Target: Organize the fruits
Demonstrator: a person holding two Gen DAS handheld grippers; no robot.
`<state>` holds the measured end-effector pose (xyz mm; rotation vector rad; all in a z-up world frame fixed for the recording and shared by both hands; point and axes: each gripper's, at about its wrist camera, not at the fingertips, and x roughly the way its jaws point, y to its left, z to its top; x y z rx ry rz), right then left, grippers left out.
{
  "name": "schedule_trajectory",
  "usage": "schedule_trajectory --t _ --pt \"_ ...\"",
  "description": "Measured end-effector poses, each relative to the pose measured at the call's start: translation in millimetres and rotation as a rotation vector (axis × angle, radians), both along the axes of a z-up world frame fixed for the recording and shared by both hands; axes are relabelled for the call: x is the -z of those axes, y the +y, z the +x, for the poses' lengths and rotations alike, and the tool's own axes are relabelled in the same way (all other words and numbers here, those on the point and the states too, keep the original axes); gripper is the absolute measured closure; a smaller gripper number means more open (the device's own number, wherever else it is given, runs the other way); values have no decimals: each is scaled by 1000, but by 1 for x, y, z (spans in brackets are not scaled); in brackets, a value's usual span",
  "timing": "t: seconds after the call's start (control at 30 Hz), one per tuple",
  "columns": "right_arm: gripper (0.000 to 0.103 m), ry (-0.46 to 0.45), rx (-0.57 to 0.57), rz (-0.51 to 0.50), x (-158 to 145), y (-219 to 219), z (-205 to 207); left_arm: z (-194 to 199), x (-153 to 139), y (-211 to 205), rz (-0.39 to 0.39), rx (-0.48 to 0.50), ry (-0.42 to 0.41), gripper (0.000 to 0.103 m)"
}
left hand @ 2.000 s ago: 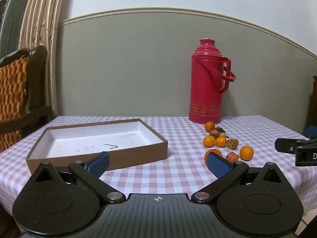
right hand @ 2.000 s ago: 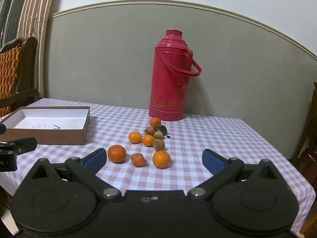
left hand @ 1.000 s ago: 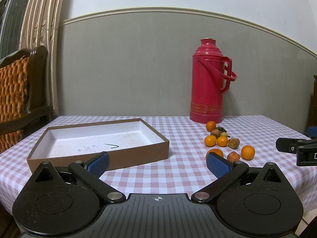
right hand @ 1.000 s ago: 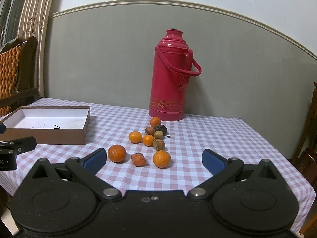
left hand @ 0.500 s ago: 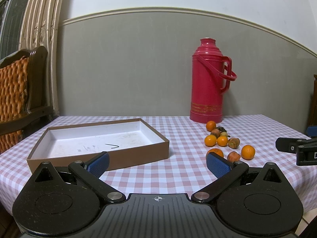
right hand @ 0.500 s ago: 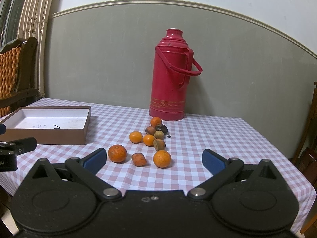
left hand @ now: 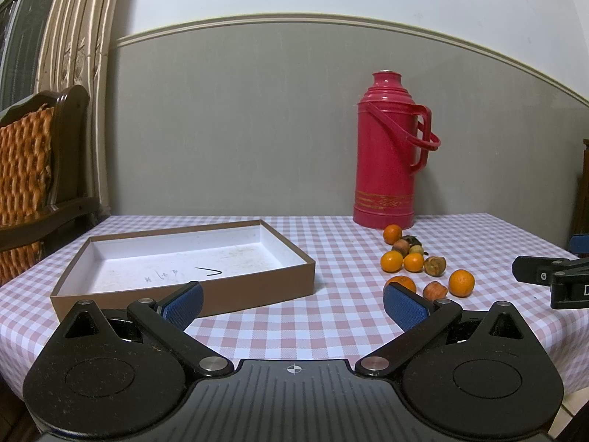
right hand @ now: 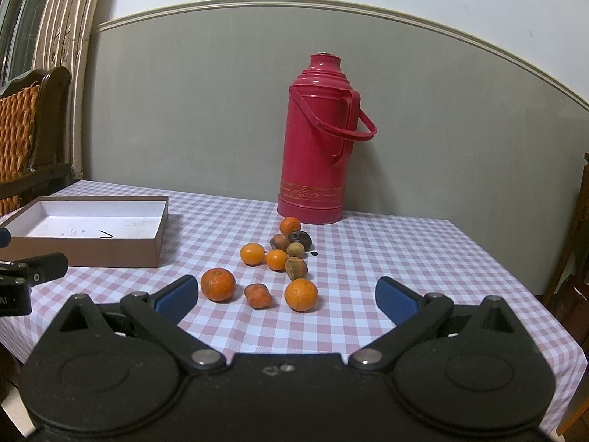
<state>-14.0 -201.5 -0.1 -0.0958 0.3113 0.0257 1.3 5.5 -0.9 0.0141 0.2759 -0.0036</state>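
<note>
Fruits (right hand: 272, 263) loose on checked cloth before red flask (right hand: 320, 140), directly ahead of right gripper (right hand: 285, 294), jaws wide apart, empty. Left gripper (left hand: 292, 304) likewise spread, facing empty box (left hand: 176, 258). Right nearer.

Fruits (right hand: 276, 261) lay clustered at frame centre: five oranges, several shrivelled brown pieces. The empty brown box (right hand: 110, 254) sat at mid left.
</note>
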Motion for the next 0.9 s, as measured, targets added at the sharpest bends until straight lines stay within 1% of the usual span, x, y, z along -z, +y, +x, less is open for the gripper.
schedule_trajectory --t 0.9 --pt "6 -1 3 2 -1 -2 -1 -1 -1 0 -7 2 8 0"
